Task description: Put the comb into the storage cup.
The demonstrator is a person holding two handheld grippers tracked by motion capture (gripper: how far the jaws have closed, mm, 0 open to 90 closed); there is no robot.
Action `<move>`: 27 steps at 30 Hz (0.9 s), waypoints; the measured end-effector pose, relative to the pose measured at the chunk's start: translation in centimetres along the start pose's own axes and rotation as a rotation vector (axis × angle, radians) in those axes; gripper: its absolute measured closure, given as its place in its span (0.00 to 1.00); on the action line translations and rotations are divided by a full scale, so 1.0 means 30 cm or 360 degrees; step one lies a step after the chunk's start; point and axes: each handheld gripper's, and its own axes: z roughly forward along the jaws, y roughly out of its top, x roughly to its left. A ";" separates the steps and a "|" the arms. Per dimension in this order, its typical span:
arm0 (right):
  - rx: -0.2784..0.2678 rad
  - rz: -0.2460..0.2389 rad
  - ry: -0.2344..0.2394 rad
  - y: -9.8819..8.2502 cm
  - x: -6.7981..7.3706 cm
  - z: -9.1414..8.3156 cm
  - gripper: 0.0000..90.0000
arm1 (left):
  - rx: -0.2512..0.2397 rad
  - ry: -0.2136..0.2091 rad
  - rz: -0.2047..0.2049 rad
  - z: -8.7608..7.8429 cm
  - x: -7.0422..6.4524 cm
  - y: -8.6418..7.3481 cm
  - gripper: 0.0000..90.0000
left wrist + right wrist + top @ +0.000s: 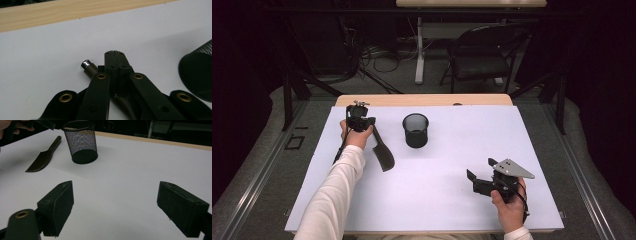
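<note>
Gripping step: left hand-held gripper (114,53) has its jaws shut on the handle of the knife (383,154), which lies on the bench (452,200) left of the mesh cup (415,130). Right hand-held gripper (115,202) idles wide, holding nothing. Next move probably calls for lifting the knife and tipping it upright over the cup.

Black mesh cup (415,130), white table (452,165)

Spatula (382,152) on counter (452,150), left of mesh cup (416,130). Left hand-held gripper (358,122) at spatula's far end; right hand-held gripper (477,182) near front right.
</note>
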 end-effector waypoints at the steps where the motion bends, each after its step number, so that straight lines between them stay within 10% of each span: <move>1: 0.0002 -0.0001 -0.0001 0.000 0.000 0.000 0.16 | 0.0009 -0.0001 -0.0004 0.009 0.000 -0.002 1.00; 27: 0.0039 0.0008 0.0030 -0.008 0.000 0.011 0.16 | 0.0123 0.0026 -0.0004 0.130 0.001 -0.037 1.00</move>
